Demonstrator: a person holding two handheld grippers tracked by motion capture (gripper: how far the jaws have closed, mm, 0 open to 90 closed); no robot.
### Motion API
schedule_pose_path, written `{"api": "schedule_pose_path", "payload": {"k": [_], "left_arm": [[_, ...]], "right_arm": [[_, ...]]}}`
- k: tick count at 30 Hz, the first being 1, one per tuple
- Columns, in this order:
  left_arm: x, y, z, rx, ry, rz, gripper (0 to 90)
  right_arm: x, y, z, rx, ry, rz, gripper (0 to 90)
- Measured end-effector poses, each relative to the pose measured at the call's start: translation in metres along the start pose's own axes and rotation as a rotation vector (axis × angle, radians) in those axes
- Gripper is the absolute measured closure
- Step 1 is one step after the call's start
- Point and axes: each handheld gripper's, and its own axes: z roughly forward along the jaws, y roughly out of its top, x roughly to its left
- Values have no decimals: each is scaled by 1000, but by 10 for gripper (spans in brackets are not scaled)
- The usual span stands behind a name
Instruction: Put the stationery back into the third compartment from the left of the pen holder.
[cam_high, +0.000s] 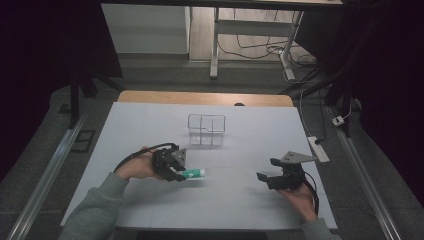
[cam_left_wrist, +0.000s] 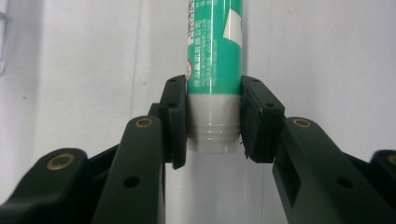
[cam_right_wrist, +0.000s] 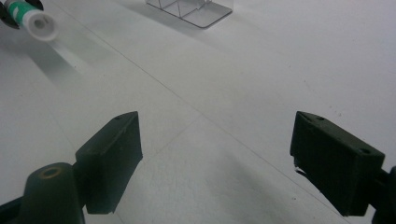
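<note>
A green and white tube (cam_high: 194, 173) lies level just above the white table (cam_high: 150, 125), left of centre. My left gripper (cam_high: 179, 174) is shut on it. In the left gripper view the two pads (cam_left_wrist: 175, 121) press on either side of the tube (cam_left_wrist: 215, 46) at its pale ribbed end, and the green printed body runs away from the jaws. My right gripper (cam_high: 266, 169) is at the front right, open, and points left toward the tube. The right gripper view has its jaws (cam_right_wrist: 215, 158) wide apart with bare table between them, and the tube's round white end (cam_right_wrist: 39, 23) at the top left.
A clear plastic organiser with compartments (cam_high: 206, 130) stands at the middle of the table, beyond both grippers, and appears at the top of the right gripper view (cam_right_wrist: 191, 9). A white power strip (cam_high: 318, 148) lies off the table's right edge.
</note>
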Motion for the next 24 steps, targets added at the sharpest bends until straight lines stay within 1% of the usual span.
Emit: {"api": "schedule_pose_path", "payload": {"k": [1,4,8,13,19,24], "left_arm": [[0,1,0,-13,4,-27,644],[1,4,-1,-36,23,-80,644],[0,8,-3,-62,38,-114,645],[-1,13,-3,-86,52,-146,645],[-3,20,-1,-100,62,-175,645],[-4,26,3,-99,58,-184,645]], "right_arm": [[0,0,-1,2,1,1,168],[1,1,-1,-6,5,0,169],[2,1,0,-10,10,-5,170],[3,2,0,-6,11,-14,170],[5,3,1,-13,18,-17,169],[7,5,2,-13,21,-24,170]]}}
